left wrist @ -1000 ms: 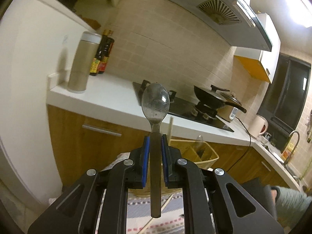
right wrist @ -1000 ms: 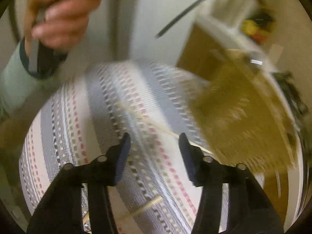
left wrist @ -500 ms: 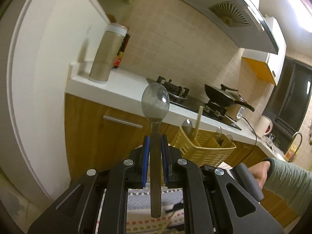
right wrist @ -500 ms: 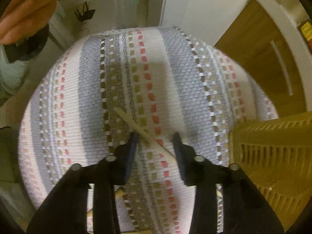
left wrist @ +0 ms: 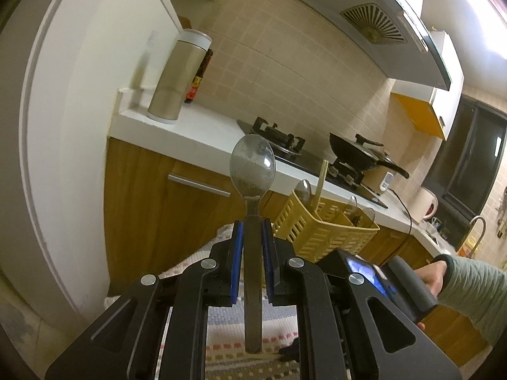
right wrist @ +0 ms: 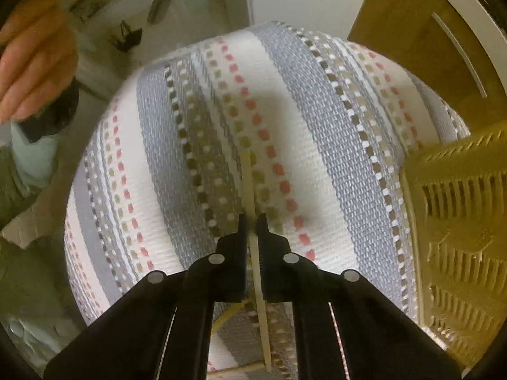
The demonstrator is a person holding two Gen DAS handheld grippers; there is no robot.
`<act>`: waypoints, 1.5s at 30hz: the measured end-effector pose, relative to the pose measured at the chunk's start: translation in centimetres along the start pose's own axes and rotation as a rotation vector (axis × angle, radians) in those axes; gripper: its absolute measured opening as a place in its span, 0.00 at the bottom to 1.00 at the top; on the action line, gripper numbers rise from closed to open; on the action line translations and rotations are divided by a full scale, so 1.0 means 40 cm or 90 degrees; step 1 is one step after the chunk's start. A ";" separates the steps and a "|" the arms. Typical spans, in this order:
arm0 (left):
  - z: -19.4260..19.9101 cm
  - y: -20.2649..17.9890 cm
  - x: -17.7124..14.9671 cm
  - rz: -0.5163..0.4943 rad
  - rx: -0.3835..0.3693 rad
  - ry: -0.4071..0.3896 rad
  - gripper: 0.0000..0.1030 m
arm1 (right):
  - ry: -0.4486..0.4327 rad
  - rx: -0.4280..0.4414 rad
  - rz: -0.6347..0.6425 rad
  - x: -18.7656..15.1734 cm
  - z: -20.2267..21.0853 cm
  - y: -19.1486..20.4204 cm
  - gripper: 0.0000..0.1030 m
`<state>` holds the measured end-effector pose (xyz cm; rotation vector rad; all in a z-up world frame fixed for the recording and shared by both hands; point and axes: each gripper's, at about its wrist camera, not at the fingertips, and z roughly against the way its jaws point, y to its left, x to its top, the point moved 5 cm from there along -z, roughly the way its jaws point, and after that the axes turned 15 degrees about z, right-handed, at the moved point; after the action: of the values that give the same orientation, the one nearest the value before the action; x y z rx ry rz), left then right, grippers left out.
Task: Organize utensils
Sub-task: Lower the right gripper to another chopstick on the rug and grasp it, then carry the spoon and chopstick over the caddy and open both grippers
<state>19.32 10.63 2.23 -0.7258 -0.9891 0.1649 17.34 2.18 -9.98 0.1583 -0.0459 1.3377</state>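
My left gripper (left wrist: 252, 225) is shut on a metal spoon (left wrist: 252, 171) and holds it upright in the air, bowl up. Beyond it a yellow slotted utensil basket (left wrist: 320, 228) holds a chopstick and several spoons. My right gripper (right wrist: 252, 221) points down at the striped cloth (right wrist: 317, 133) and is shut on a pale wooden chopstick (right wrist: 248, 177) that lies along the cloth. The basket's wall (right wrist: 456, 237) is at the right of that view. Another chopstick (right wrist: 228, 313) lies under the gripper.
A kitchen counter (left wrist: 196, 129) with a thermos (left wrist: 177, 76), a sauce bottle, a gas hob and a black wok (left wrist: 358, 155) runs behind the basket. Wooden cabinet doors (left wrist: 177, 209) stand below. The person's right hand (left wrist: 434, 275) is at right.
My right gripper has lowered to the cloth and its fingers have closed on the chopstick. My left gripper, still holding the spoon, has shifted so the basket shows more fully.
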 end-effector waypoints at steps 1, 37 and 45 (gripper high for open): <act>0.002 0.000 -0.002 0.000 0.000 0.001 0.10 | 0.010 0.001 0.005 0.001 -0.006 0.003 0.06; -0.007 -0.320 0.020 -0.071 -0.047 -0.071 0.10 | -0.537 -0.193 -0.072 -0.261 0.485 0.109 0.04; -0.063 -0.428 0.081 -0.106 -0.079 -0.112 0.10 | -0.647 -0.286 -0.130 -0.286 0.657 -0.003 0.04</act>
<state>19.90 -2.11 14.36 -0.7478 -1.2318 0.0226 16.33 -12.59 14.54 0.4314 -1.1447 0.8989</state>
